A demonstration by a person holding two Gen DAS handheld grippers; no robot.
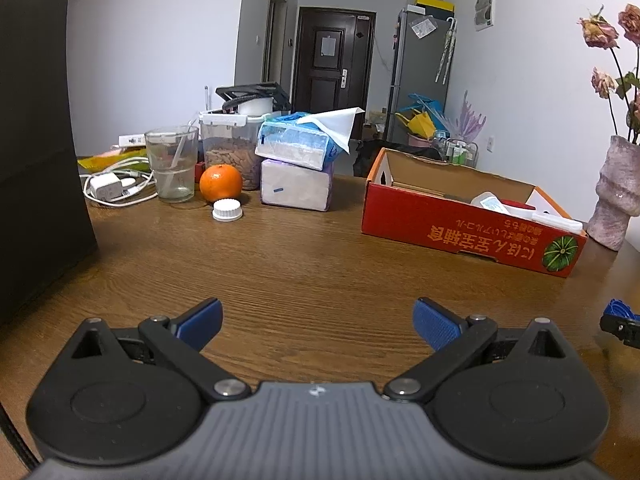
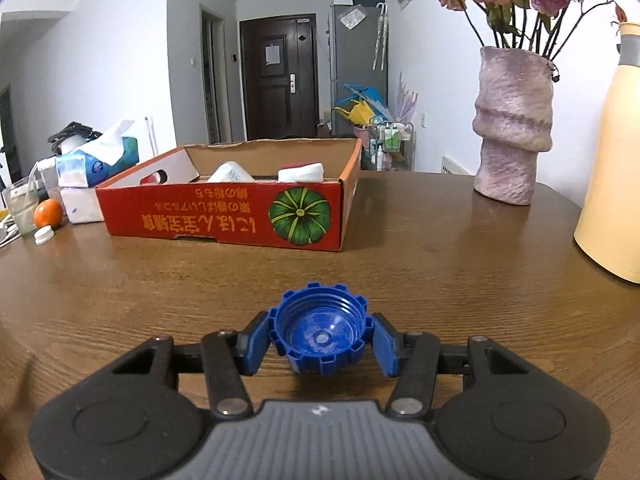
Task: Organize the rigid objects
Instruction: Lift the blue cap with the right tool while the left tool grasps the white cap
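Near the wooden desk's (image 2: pixel 440 248) front edge, the right gripper (image 2: pixel 320 344) pinches a blue ribbed plastic cap (image 2: pixel 320 334); the left gripper (image 1: pixel 318 320) gapes empty. The notched rim could slip free.

The right gripper (image 2: pixel 320 340) is tilted downward, and its blue pads (image 2: pixel 256 344) are pressed against both sides of a blue cap (image 2: pixel 319 334). The left gripper (image 1: pixel 318 322) is likewise tilted downward, with its jaws spread wide and nothing held between them.
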